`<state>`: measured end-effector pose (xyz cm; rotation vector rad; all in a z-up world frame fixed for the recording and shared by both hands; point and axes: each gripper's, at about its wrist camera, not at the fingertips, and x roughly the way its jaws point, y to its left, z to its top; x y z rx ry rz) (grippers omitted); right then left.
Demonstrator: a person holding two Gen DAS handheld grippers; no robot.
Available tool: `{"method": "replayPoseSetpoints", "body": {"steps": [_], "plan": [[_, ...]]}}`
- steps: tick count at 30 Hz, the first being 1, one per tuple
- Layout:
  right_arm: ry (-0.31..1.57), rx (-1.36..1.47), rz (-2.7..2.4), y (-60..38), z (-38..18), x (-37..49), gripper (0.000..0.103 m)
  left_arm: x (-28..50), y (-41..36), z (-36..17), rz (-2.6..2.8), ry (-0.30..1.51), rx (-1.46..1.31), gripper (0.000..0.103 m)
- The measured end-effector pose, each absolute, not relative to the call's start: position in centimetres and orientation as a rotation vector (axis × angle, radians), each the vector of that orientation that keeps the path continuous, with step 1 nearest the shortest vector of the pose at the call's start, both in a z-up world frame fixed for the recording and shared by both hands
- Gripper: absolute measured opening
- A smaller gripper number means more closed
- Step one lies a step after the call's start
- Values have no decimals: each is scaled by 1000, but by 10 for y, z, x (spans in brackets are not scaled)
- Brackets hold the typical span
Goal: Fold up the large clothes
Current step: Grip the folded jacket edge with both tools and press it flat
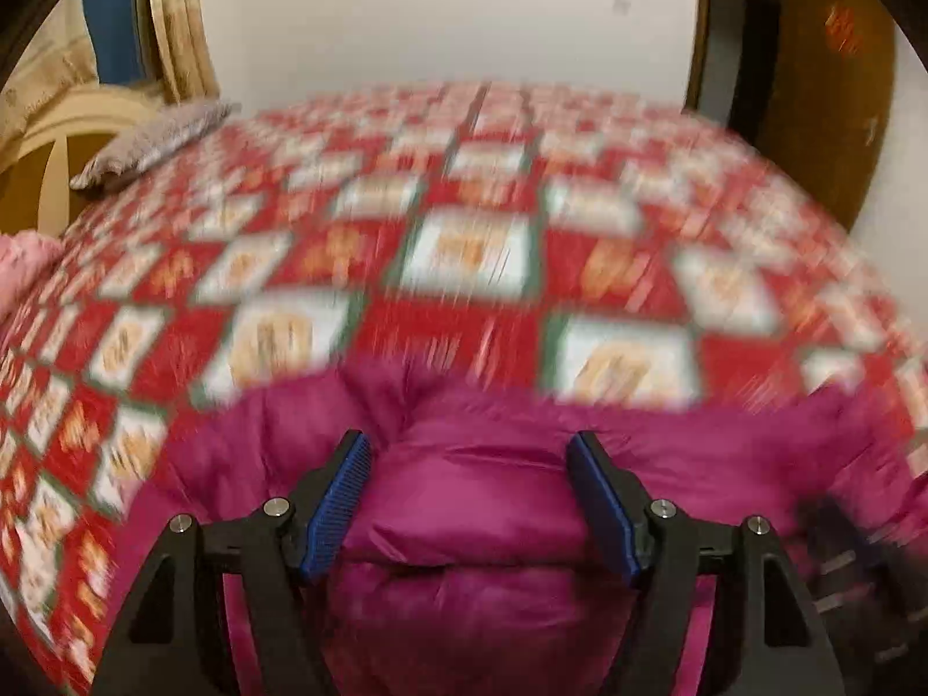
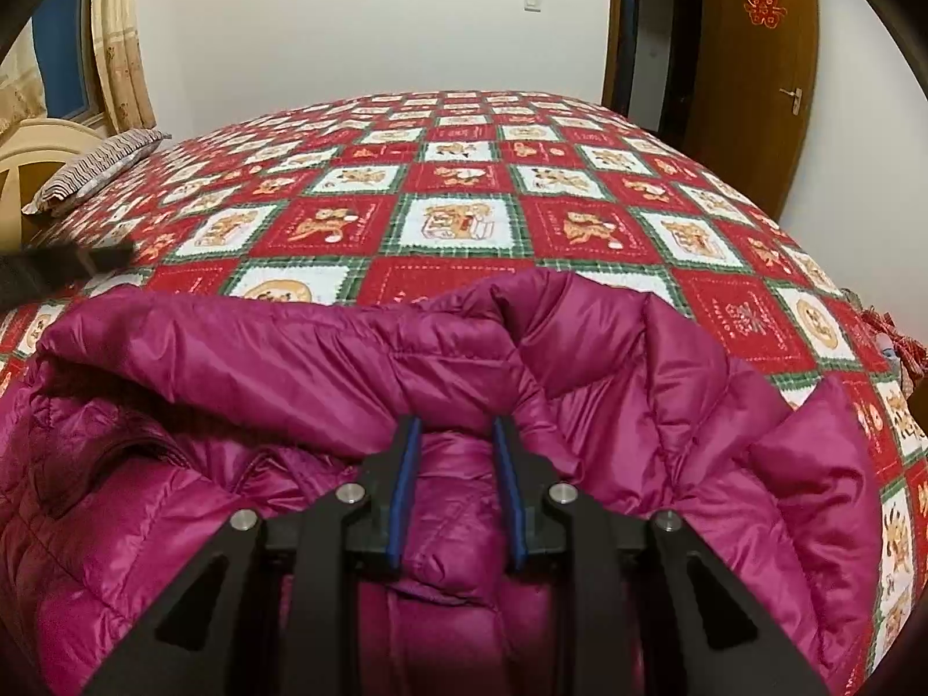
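A magenta quilted down jacket (image 2: 290,371) lies bunched at the near edge of a bed; it also shows in the left wrist view (image 1: 481,481). My right gripper (image 2: 458,429) is shut on a thick fold of the jacket, which fills the narrow gap between its blue pads (image 2: 406,481). My left gripper (image 1: 470,446) is open wide over the jacket, with a puffy section between its fingers and no grip. The left wrist view is motion-blurred. A dark blur at the left of the right wrist view (image 2: 69,261) seems to be the other gripper.
The bed has a red, white and green checked cover (image 2: 464,185). A striped pillow (image 2: 93,168) lies at the far left by a cream headboard (image 2: 40,145). A pink item (image 1: 23,267) sits at the left edge. A wooden door (image 2: 754,75) stands at the right.
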<state>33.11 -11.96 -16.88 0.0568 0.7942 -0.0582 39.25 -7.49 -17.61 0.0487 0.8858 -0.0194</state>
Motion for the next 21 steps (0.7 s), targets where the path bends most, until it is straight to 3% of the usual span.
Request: {"method": "replayPoseSetpoints", "body": {"steps": [10,17,21], "plan": [[819,61,-63,-120,-164,333,28,389,-67,-185,-26,854,3,76],[774,26,-10,-94,-119,337,32,388,-70,-186,-17,848,15,77],[886,-9,49,-74,-145,363,32,388,-70,-186,-18,848,12,77]]}}
